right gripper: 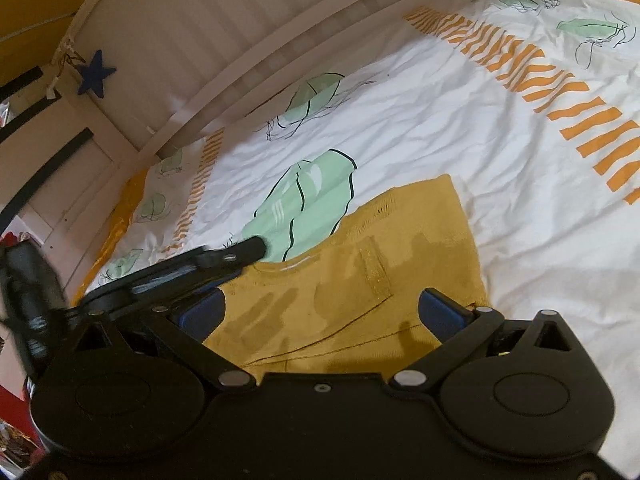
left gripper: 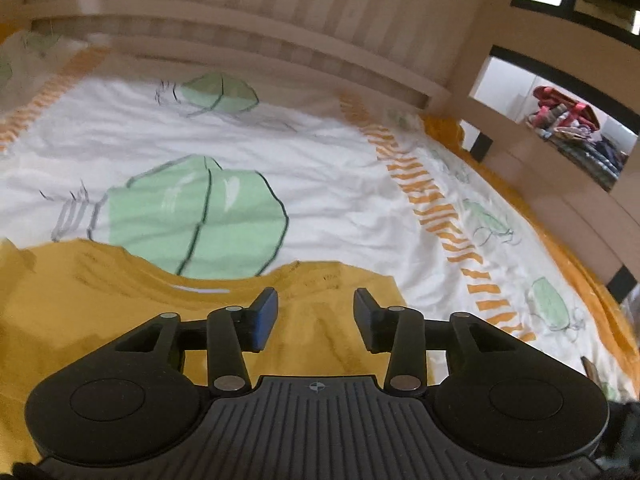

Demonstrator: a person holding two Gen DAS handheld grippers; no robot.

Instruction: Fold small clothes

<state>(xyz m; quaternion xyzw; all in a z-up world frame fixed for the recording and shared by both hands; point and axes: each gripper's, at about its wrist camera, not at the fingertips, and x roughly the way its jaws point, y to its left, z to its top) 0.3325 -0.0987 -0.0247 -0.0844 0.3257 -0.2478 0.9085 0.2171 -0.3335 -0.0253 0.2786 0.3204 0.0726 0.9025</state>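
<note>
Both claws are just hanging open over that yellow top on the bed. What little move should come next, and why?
Probably lower the left gripper and right gripper onto the mustard-yellow knit top and pinch an edge. Both stand open with nothing between their fingers, and the top lies spread on the white patterned bedcover, apparently not fully folded.

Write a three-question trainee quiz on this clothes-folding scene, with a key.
1. True or false: the left hand-held gripper is shut on the yellow shirt.
2. The shirt lies on: A) a wooden table B) a white bedcover C) a red rug.
3. Fill in: the wall ornament in the right wrist view is a blue ____.

Key: 1 false, both grippers, including the right hand-held gripper, are open above the shirt. 2 B. 3 star.
</note>
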